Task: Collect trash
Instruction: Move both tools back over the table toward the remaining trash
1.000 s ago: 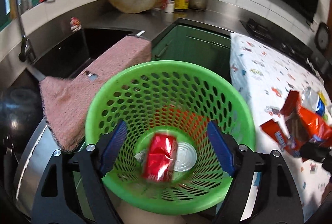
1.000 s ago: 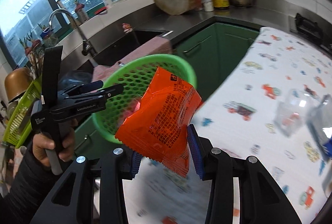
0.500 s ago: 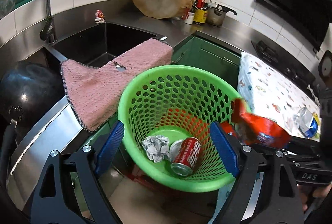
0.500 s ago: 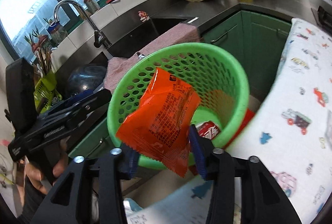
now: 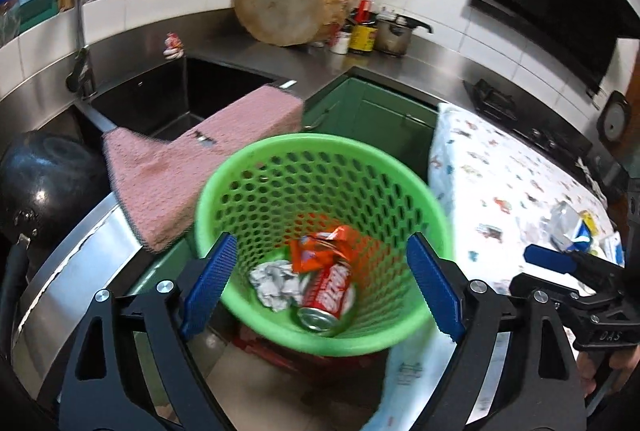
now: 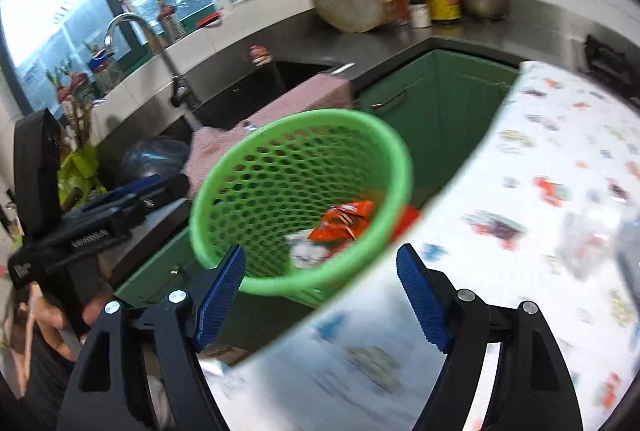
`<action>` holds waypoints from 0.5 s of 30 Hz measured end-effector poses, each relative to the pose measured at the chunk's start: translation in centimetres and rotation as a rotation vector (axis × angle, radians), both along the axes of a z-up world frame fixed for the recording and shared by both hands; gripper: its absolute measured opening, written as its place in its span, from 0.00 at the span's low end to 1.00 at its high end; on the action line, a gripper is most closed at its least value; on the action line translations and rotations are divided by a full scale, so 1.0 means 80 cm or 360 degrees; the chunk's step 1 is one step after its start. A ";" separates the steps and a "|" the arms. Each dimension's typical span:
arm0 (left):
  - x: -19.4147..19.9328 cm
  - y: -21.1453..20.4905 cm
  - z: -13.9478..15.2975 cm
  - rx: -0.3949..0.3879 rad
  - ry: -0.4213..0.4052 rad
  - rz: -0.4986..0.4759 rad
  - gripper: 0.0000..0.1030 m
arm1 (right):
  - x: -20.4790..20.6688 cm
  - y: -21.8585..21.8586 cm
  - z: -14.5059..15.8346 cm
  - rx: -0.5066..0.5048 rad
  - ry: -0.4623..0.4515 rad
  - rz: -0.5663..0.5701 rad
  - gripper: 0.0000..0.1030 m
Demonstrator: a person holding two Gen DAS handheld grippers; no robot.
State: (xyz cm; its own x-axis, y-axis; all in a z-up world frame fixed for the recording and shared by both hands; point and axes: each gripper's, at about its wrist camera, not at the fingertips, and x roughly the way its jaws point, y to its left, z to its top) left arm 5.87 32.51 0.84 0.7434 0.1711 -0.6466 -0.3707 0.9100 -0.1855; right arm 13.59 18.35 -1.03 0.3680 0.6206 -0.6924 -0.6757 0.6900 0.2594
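The dropping step is ending: the orange snack wrapper (image 6: 342, 221) is lying inside the green basket (image 6: 400, 167), ahead of the right hand-held gripper (image 6: 320, 295), beside a red can (image 5: 328, 295) and crumpled paper (image 5: 274, 281). The right jaws are opening with nothing between them. The left hand-held gripper (image 5: 318, 291) is spread wide and empty, pointing down into the basket. I think the next move is reaching to the clear plastic trash (image 5: 568, 225) on the bench (image 5: 500, 191), far right of the left one.

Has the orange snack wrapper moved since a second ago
Yes. The orange wrapper has left the opening right gripper and dropped into the green basket, lying beside the red can.
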 end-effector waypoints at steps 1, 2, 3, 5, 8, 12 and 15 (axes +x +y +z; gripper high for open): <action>0.002 -0.010 0.003 0.0005 -0.0005 -0.0021 0.83 | -0.002 -0.018 0.004 -0.0005 -0.0019 -0.0038 0.75; 0.003 -0.016 0.005 0.0009 -0.0007 -0.0032 0.84 | -0.003 -0.031 0.006 -0.0017 -0.0033 -0.0070 0.76; 0.005 -0.026 0.008 0.0011 -0.0015 -0.0054 0.85 | -0.006 -0.049 0.008 -0.0032 -0.0051 -0.0111 0.76; 0.007 -0.047 0.014 0.0025 -0.0026 -0.0096 0.85 | -0.011 -0.081 0.011 -0.0044 -0.0072 -0.0181 0.77; 0.010 -0.076 0.019 0.0048 -0.0032 -0.0154 0.86 | -0.018 -0.133 0.013 -0.0070 -0.0084 -0.0316 0.78; 0.017 -0.118 0.021 0.0038 -0.0031 -0.0246 0.87 | -0.030 -0.203 0.017 -0.0078 -0.0078 -0.0481 0.78; 0.021 -0.149 0.023 0.0044 -0.0023 -0.0302 0.87 | -0.038 -0.259 0.021 -0.0100 -0.0090 -0.0606 0.78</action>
State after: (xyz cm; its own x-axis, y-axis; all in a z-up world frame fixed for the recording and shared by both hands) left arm 7.53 20.61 2.66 0.7732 0.0444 -0.6326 -0.1894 0.9682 -0.1635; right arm 10.58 -2.41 0.68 0.6025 0.3895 -0.6966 -0.3804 0.9075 0.1783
